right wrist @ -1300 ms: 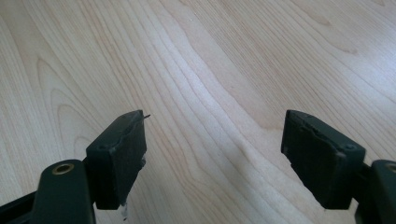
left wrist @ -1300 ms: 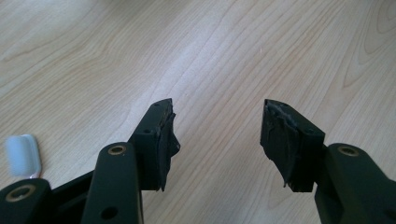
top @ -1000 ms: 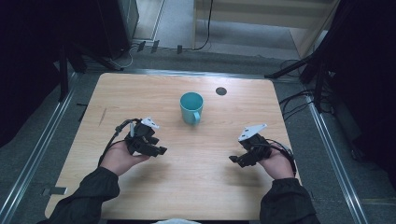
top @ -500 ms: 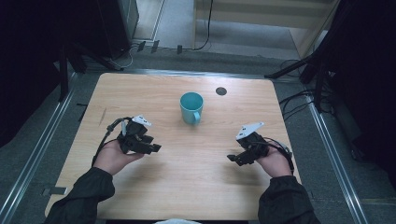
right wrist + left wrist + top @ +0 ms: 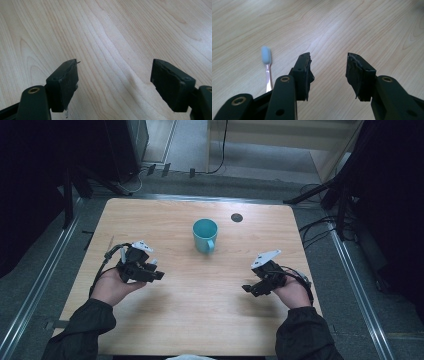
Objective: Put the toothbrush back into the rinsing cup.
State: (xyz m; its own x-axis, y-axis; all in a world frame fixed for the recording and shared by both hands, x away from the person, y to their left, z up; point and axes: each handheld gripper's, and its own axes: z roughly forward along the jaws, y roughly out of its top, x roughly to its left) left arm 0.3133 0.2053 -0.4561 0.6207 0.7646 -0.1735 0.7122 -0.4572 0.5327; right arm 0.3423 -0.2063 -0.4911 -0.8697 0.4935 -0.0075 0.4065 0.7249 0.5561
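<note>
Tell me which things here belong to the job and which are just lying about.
In the job: toothbrush, lying beside the left gripper, whose empty jaws have just been closing; probably the teal mug.
Lying about: dark round disc on the table; floor cables.

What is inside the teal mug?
From the high view the teal mug stands upright; its rim and teal inner wall show nothing inside. The bottom is shadowed, so something small could be missed.

Left claw (image 5: 328,75) closing, empty, right claw (image 5: 113,85) agape
</note>
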